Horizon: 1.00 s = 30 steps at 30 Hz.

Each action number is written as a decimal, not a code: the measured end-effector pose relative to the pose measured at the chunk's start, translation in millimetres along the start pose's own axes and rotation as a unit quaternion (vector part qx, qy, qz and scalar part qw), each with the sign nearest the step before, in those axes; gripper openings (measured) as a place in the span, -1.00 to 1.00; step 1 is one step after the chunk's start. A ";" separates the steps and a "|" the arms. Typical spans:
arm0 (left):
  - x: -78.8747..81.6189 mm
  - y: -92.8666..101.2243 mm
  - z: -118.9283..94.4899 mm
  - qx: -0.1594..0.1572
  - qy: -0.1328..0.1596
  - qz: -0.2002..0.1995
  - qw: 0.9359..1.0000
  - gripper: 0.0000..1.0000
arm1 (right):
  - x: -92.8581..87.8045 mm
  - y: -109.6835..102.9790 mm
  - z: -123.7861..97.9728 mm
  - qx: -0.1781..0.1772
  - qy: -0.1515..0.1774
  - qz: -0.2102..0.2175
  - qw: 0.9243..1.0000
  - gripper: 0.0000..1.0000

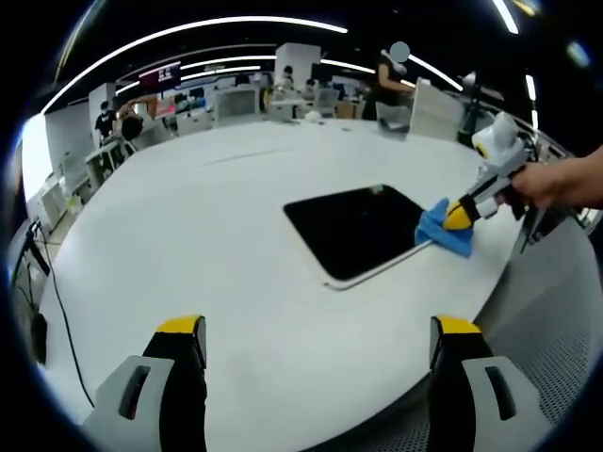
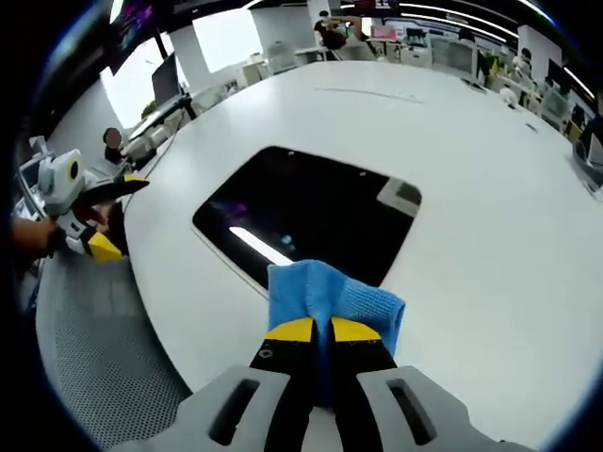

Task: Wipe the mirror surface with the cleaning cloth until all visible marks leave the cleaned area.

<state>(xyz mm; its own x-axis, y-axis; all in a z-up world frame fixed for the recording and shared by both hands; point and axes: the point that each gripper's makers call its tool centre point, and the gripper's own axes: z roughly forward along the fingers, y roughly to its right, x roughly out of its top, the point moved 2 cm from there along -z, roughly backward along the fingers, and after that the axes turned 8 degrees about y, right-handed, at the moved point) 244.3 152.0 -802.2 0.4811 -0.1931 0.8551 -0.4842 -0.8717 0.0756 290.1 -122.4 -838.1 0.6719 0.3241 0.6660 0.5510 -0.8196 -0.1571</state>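
Right gripper view: the right gripper [image 2: 320, 331] pinches the cloth [image 2: 332, 297] at the mirror's [image 2: 301, 212] edge, ready to wipe; the left gripper [image 1: 316, 330] waits spread, clear.

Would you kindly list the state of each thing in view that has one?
Mirror: flat on the white table, dark, reflecting lights.
Cleaning cloth: bunched, at the mirror's edge.
Right hand-held gripper: shut on the cloth.
Left hand-held gripper: open, empty.
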 end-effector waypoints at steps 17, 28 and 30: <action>0.4 0.0 0.4 -0.002 0.004 -0.004 1.000 0.98 | 0.9 1.1 0.9 -0.008 -0.008 0.028 1.000 -1.00; 0.4 1.3 0.4 -0.005 0.003 -0.006 1.000 0.99 | 5.2 4.1 4.1 -0.019 -0.006 0.035 0.999 -1.00; 0.6 1.4 0.3 -0.005 0.003 -0.006 1.000 0.99 | 6.5 4.6 4.7 -0.021 -0.006 0.036 0.999 -1.00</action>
<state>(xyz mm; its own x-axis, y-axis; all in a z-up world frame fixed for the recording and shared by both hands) 244.1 150.6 -801.7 0.4821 -0.1793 0.8576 -0.4859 -0.8692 0.0914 299.3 -121.8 -838.0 0.7152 0.2680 0.6455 0.4797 -0.8599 -0.1745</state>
